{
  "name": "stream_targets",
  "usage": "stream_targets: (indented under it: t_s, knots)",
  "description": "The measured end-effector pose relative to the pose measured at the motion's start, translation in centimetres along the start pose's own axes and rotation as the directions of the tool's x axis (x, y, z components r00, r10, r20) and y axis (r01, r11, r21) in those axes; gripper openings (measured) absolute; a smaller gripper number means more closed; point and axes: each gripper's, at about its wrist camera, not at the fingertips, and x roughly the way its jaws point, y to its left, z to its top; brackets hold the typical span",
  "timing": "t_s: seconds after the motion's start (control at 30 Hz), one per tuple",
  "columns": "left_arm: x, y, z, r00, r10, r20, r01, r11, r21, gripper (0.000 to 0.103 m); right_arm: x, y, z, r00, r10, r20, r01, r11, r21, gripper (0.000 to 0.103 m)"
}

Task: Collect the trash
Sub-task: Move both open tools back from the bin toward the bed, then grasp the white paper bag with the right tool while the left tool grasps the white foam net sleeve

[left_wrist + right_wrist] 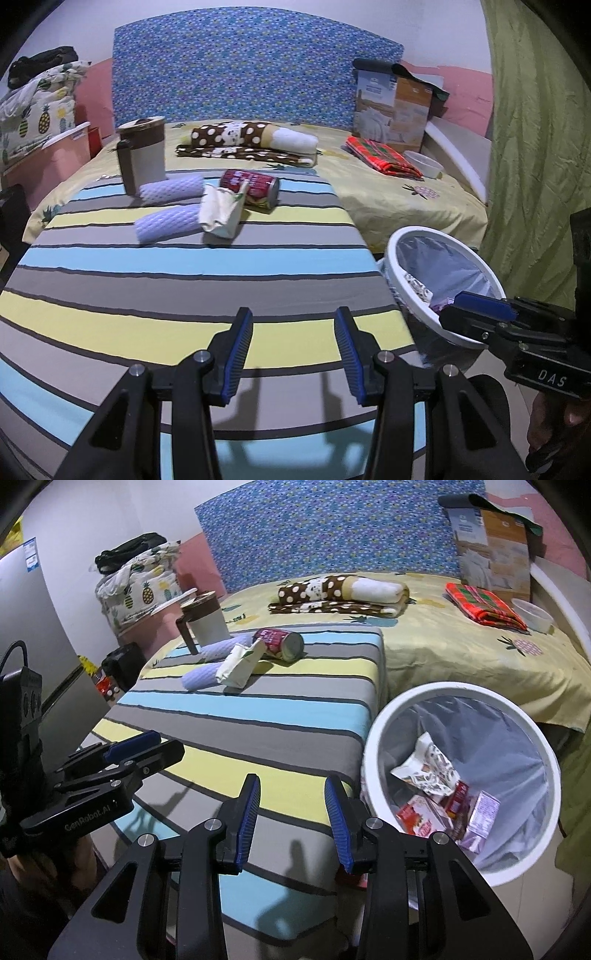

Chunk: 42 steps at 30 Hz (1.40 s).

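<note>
On the striped table (184, 291) lie a red can (251, 186) on its side, a crumpled cream carton (221, 210) and two white foam net sleeves (166, 223). They also show in the right wrist view: the can (282, 640), the carton (240, 664). A white bin (461, 775) with a liner stands right of the table and holds several wrappers and cartons (436, 797). My left gripper (293, 354) is open and empty above the table's near part. My right gripper (291, 823) is open and empty, at the table's edge next to the bin.
A brown and white lidded mug (142, 155) stands behind the foam sleeves. Beyond the table is a bed (388, 192) with folded cloths, a red plaid cloth (382, 157), a box and a white bowl (424, 164). A green curtain (535, 147) hangs at the right.
</note>
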Motion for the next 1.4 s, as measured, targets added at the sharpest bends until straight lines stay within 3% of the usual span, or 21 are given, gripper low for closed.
stream_targets:
  t_s: [0.5,1.0,1.4]
  knots:
    - [0.6,6.2,1.1,0.997,0.074,0.006,-0.074,0.995,-0.068,0.048,2.8,2.8,2.6,0.998,0.056,-0.026,-0.057,0.997,-0.044,0.039]
    - [4.8,11.2,4.2,0.992,0.128,-0.010,-0.128,0.992,-0.010,0.048,6.8,4.5,6.4,0.995,0.081,-0.054,-0.082,0.996,-0.022,0.039]
    - [9.1,14.0,7.4,0.994,0.110,0.005,-0.110,0.993,0.045,0.054,11.9,5.2,9.5,0.990,0.101,-0.098,-0.099,0.995,0.027,0.039]
